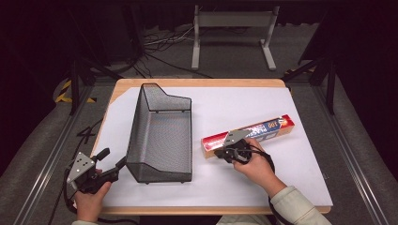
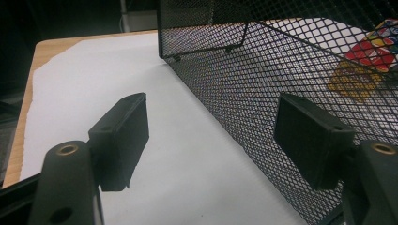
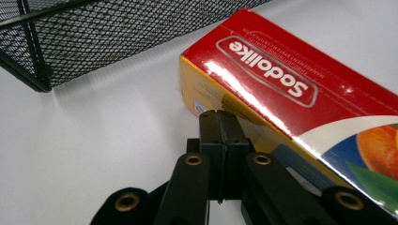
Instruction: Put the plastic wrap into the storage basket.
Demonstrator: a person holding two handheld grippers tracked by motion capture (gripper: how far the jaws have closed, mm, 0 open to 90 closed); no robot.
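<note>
Tongs on the left (image 1: pixel 114 166) stand wide open at the near left corner of the black mesh basket (image 1: pixel 159 136); in the left gripper view one jaw hangs over bare white paper and the other lies against the outside of the basket's mesh wall (image 2: pixel 244 93), with nothing held between them. The hand behind them (image 1: pixel 89 201) grips the handle over the near left edge of the desk (image 1: pixel 197 82). Just right of these tongs the basket stands upright on the white sheet (image 1: pixel 263 178).

Further right, well apart from the basket, the right tongs (image 1: pixel 219 152) have their jaws pressed flat together, empty, their tips (image 3: pixel 220 129) against the near end of a long red and yellow box (image 1: pixel 248 134) printed "Sodolike" (image 3: pixel 300 89). The box lies flat on the sheet, running away to the right beyond those tongs.
</note>
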